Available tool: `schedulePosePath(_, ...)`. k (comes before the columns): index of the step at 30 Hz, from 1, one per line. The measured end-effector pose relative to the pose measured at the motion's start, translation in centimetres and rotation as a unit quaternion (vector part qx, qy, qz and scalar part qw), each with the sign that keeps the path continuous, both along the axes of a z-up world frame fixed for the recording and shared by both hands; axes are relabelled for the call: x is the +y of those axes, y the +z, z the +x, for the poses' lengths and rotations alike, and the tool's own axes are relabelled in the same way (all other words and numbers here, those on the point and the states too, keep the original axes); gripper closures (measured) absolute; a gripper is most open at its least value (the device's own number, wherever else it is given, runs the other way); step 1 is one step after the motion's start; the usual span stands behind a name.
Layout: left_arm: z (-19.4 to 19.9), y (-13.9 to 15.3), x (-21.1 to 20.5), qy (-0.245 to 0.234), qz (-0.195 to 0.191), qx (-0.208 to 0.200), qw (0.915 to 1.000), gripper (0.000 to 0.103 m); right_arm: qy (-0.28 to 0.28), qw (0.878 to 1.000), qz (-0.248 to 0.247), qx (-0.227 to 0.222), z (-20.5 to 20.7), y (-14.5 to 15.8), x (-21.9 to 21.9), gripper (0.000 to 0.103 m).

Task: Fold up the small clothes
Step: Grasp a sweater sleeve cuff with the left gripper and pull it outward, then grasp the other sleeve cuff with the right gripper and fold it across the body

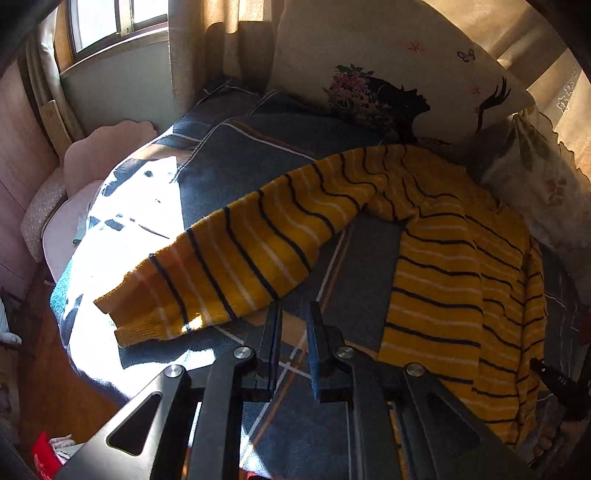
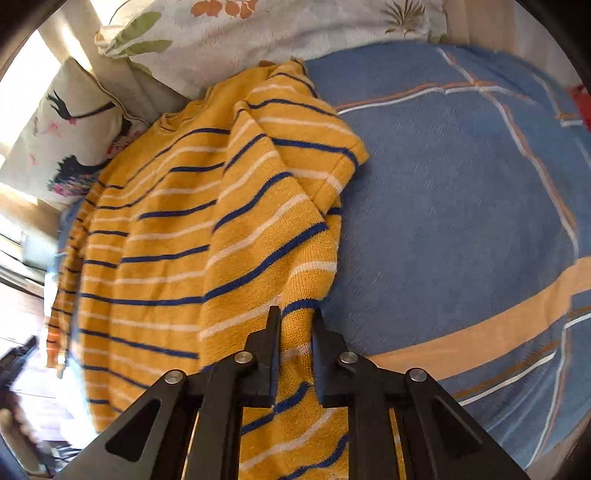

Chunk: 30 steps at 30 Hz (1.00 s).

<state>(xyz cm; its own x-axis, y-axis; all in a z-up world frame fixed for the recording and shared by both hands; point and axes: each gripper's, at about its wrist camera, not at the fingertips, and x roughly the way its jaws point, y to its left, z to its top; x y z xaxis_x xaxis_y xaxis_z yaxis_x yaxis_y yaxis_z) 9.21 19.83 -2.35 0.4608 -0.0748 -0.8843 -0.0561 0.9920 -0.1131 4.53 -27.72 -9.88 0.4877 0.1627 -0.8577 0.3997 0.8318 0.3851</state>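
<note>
A: Report the position of the garment.

B: The yellow striped sweater (image 1: 454, 280) lies on the bed (image 1: 354, 266), on a blue bedspread (image 2: 461, 206) with orange and white lines. Its collar end reaches the head of the bed, touching the floral pillow (image 2: 258, 33) and lying near the white printed pillow (image 1: 391, 59).

A: Sleeves?

B: One sleeve (image 1: 229, 258) extends flat toward the sunlit side edge of the bed, its cuff in the sun patch. The other sleeve (image 2: 280, 184) is folded over the sweater body.

A: State of the left gripper.

B: The left gripper (image 1: 293, 317) hovers above the bedspread, between the extended sleeve and the sweater body. Its fingers stand apart with a narrow gap; nothing is between them.

A: State of the right gripper.

B: The right gripper (image 2: 295, 317) is over the sweater edge nearest the foot of the bed. Its fingers stand apart, with knit fabric visible in the gap. Whether the pads touch the fabric cannot be determined.

A: Surroundings?

B: A window (image 1: 110, 22) and curtains (image 1: 207, 33) stand beyond the bed.
</note>
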Motion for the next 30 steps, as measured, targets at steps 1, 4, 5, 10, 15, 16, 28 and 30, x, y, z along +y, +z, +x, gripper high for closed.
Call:
schedulePosePath(1,-0.5,0.0,-0.6,0.002,0.0,0.0,1.0,0.09,-0.005,1.0,0.01,-0.012,-0.5,0.6,-0.9,0.088)
schedulePosePath(4,-1.5,0.0,-2.2,0.009,-0.001,0.0,1.0,0.09,-0.025,0.999,-0.009,-0.031,-2.2,3.0,-4.1,0.096)
schedulePosePath(5,-1.8,-0.1,-2.7,0.01,-0.001,0.0,0.9999,0.09,-0.038,0.998,-0.036,-0.033,-2.8,3.9,-5.3,0.096)
schedulePosePath(10,-2.6,-0.3,-5.0,0.01,-0.005,0.001,0.9999,0.09,-0.12,0.959,-0.254,0.035,-3.8,6.2,-11.9,0.095)
schedulePosePath(15,-4.0,-0.4,-7.7,0.002,-0.008,0.003,1.0,0.086,-0.148,0.965,-0.216,0.019,-6.1,6.2,-15.8,0.068)
schedulePosePath(16,-4.2,-0.5,-8.1,0.002,-0.008,0.002,1.0,0.081,-0.155,0.969,-0.194,0.008,-7.2,6.0,-16.3,0.056)
schedulePosePath(28,-5.2,-0.9,-13.5,-0.036,-0.007,0.013,0.9992,0.077,-0.15,0.988,-0.02,-0.012,-13.2,-0.7,-12.7,0.045)
schedulePosePath(30,-5.3,-0.8,-14.6,-0.046,-0.007,0.014,0.9988,0.077,-0.135,0.99,-0.028,-0.021,-12.7,-0.6,-11.7,0.088)
